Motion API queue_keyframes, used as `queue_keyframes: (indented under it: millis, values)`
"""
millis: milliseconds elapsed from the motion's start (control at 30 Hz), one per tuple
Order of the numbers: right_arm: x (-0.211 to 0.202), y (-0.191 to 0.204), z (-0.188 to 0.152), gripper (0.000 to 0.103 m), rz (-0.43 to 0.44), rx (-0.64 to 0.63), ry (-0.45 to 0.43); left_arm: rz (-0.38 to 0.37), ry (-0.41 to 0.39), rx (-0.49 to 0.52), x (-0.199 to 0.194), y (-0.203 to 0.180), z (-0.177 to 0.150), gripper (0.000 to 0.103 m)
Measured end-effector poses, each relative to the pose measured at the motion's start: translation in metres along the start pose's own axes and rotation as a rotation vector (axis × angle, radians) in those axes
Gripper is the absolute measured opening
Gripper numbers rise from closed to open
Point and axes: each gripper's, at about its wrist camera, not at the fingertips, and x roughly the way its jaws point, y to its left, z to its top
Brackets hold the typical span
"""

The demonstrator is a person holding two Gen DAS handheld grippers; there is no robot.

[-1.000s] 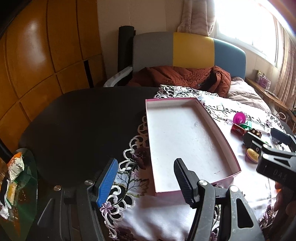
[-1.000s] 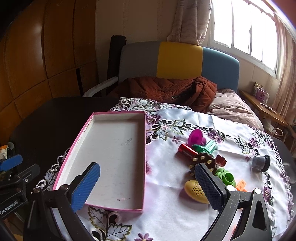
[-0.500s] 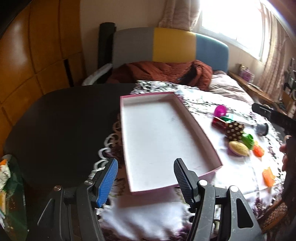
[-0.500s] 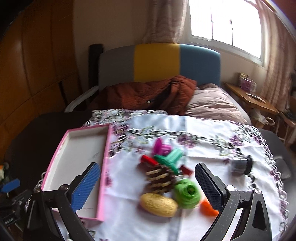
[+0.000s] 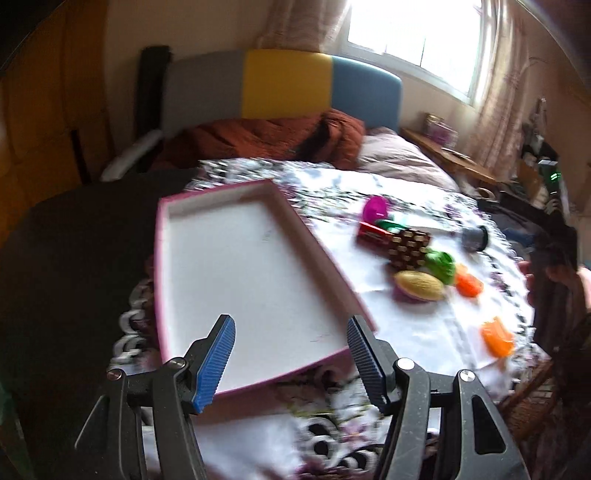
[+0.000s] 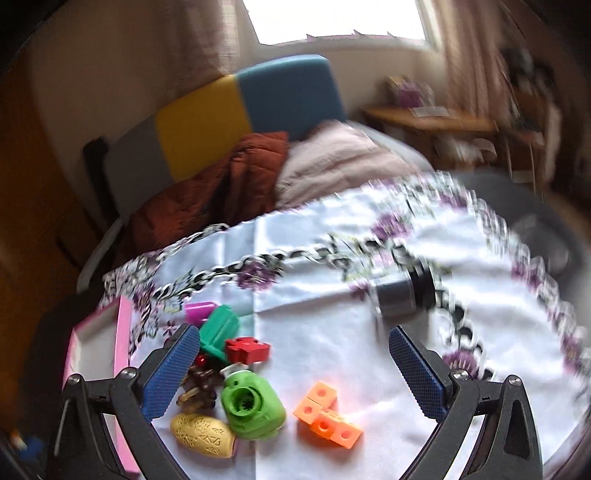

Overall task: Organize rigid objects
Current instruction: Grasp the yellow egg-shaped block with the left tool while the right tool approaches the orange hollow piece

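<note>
The right gripper (image 6: 291, 369), fingers released and empty, hangs nearer the toys than the left gripper (image 5: 291, 360), also released: the orange block (image 6: 327, 415) lies just below between its fingers, long axis slanting right.

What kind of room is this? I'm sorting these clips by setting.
Most likely a bedroom at home: a bed with a grey, yellow and blue headboard, a rumpled rust-red quilt, a curtained window, plus a table under a floral tablecloth.

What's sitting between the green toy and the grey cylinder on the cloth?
Only bare tablecloth between the green toy and the grey cylinder in the right wrist view; the orange blocks lie nearer the camera.
</note>
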Motion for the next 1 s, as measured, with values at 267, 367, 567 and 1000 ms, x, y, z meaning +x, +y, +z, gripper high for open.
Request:
queue_keyframes:
  millis: [267, 367, 567, 1000]
  values:
    - [-0.001, -0.033, 0.003, 0.103, 0.04, 0.187, 0.001, -0.18, 0.13, 0.058, 0.043, -0.053, 0.022, 0.064]
    - [-0.004, -0.035, 0.003, 0.103, 0.059, 0.207, -0.009, -0.225, 0.184, 0.094, 0.063, -0.077, 0.028, 0.064]
    - [0.0, -0.036, 0.004, 0.103, 0.073, 0.214, 0.005, -0.245, 0.231, 0.215, 0.095, -0.124, 0.037, 0.077]
    - [0.003, -0.033, 0.004, 0.103, 0.081, 0.205, 0.016, -0.178, 0.375, 0.208, 0.179, -0.157, 0.04, 0.086]
